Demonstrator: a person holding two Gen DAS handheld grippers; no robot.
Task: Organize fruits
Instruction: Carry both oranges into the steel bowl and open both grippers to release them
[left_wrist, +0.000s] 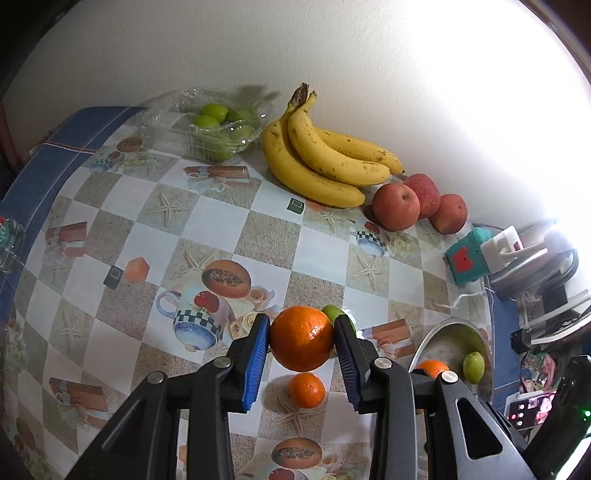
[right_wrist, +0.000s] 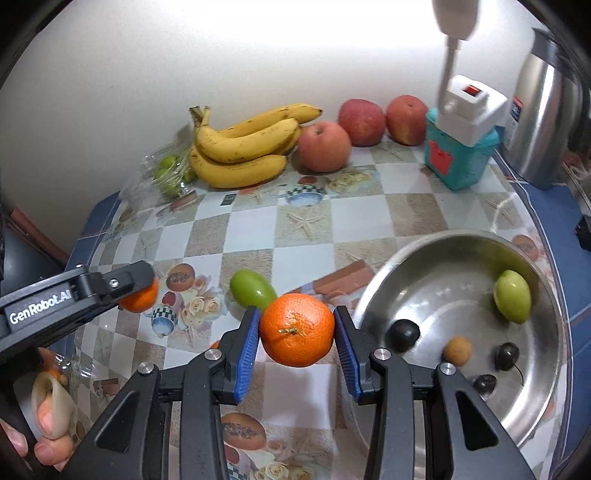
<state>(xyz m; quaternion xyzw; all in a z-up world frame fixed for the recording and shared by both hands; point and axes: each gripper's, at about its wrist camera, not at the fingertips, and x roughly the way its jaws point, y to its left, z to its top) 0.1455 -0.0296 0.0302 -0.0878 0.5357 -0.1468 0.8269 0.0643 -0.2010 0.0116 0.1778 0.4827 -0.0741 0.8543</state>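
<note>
Checkered tablecloth (left_wrist: 266, 229) lies mostly bare at frame centre; bananas (left_wrist: 321, 155) and apples (left_wrist: 397, 206) line the wall above. Low centre, left gripper (left_wrist: 301, 341) clamps an orange (left_wrist: 302, 338). Right gripper (right_wrist: 297, 336) clamps another orange (right_wrist: 297, 334), steel bowl (right_wrist: 436, 266) at right.

An orange mandarin (right_wrist: 296, 334) sits between the right gripper's (right_wrist: 297, 354) blue pads (right_wrist: 246, 356). Beyond it lie yellow, brown-speckled bananas (right_wrist: 242, 147) and red apples (right_wrist: 324, 146). The tablecloth (right_wrist: 303, 221) is checkered beige and white with starfish, blue-edged. The silver bowl (right_wrist: 454, 266) to its right holds a green fruit (right_wrist: 512, 301).
</note>
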